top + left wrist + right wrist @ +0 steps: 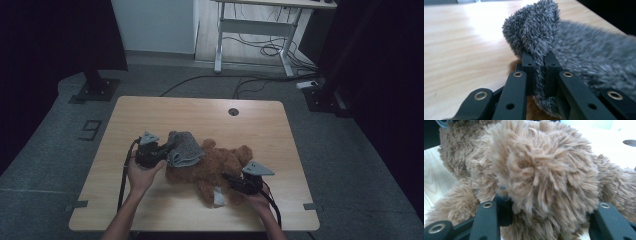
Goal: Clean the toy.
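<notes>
Wooden table (150, 107), left tongs (539, 65) pinching grey cloth (584, 55)

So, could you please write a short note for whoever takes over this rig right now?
Left hand-held gripper: shut on an edge of the grey cloth, jaws pinching a fold.
Right hand-held gripper: jaws on either side of a limb of the brown teddy bear, apparently gripping it.
Things: the bear lies near the middle of the table; the cloth is draped over its left end.
Done: both grips are set and the cloth partly covers the bear.
Left: probably work the cloth along or off the bear; which way is unclear.
</notes>
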`<act>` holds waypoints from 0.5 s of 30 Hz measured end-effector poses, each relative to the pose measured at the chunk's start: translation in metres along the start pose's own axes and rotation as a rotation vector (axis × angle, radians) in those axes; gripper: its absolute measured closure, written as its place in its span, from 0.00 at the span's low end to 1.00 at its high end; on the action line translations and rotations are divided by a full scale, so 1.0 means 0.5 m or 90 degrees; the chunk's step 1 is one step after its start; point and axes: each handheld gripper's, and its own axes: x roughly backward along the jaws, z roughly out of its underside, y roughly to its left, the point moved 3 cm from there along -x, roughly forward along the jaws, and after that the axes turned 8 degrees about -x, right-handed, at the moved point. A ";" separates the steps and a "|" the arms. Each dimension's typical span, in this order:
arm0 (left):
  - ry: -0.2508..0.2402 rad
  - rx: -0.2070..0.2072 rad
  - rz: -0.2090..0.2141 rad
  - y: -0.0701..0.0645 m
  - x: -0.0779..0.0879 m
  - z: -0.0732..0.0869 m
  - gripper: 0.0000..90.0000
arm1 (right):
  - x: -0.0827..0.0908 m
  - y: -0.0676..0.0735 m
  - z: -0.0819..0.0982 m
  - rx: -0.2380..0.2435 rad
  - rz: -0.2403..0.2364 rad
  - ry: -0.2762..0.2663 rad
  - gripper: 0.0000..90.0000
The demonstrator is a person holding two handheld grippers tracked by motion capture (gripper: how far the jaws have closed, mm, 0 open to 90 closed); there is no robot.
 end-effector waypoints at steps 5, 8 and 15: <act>-0.024 -0.056 0.054 -0.093 -0.017 -0.067 0.91 | -0.001 0.000 0.000 -0.004 0.000 -0.002 0.53; -0.027 -0.084 0.097 -0.164 -0.047 -0.105 0.91 | 0.000 0.000 0.000 -0.004 0.000 -0.002 0.53; 0.027 -0.136 0.151 -0.309 -0.161 -0.165 0.91 | 0.000 0.001 0.001 0.000 0.004 -0.005 0.53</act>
